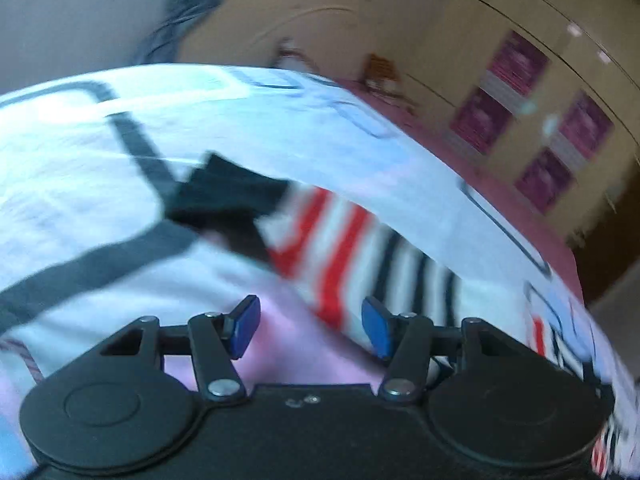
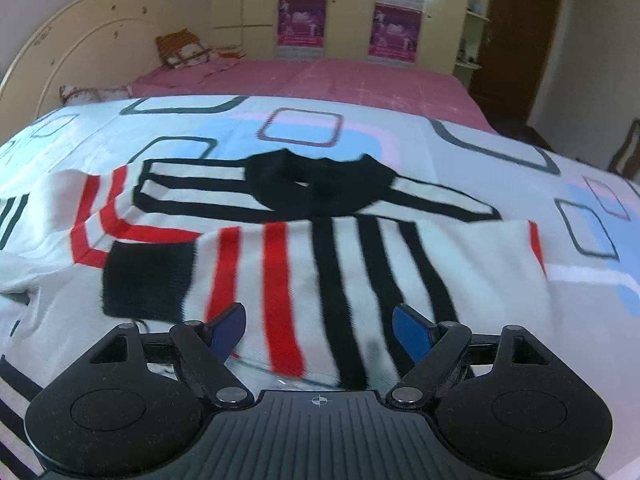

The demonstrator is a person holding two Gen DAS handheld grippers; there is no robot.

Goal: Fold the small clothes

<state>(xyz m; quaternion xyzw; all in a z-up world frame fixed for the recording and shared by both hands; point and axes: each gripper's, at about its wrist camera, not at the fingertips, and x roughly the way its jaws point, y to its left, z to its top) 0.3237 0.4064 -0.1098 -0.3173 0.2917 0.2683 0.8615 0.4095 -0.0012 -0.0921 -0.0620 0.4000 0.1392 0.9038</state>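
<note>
Both grippers, left (image 1: 310,328) and right (image 2: 320,334), fingers apart, empty. Striped sweater (image 2: 320,264) half-folded on bed (image 2: 320,128); careless regrasp risks dragging fold loose.

A white sweater (image 2: 320,248) with red and black stripes and a black collar lies spread on a patterned bedsheet (image 2: 500,148). The right gripper (image 2: 320,330) hangs over its lower edge, blue pads (image 2: 412,332) apart, nothing between them. Pink bedding (image 2: 360,80) lies beyond.

Nothing legible anywhere: the magenta posters (image 2: 302,20) on the wardrobe doors at the top of the frame are too small to read.
</note>
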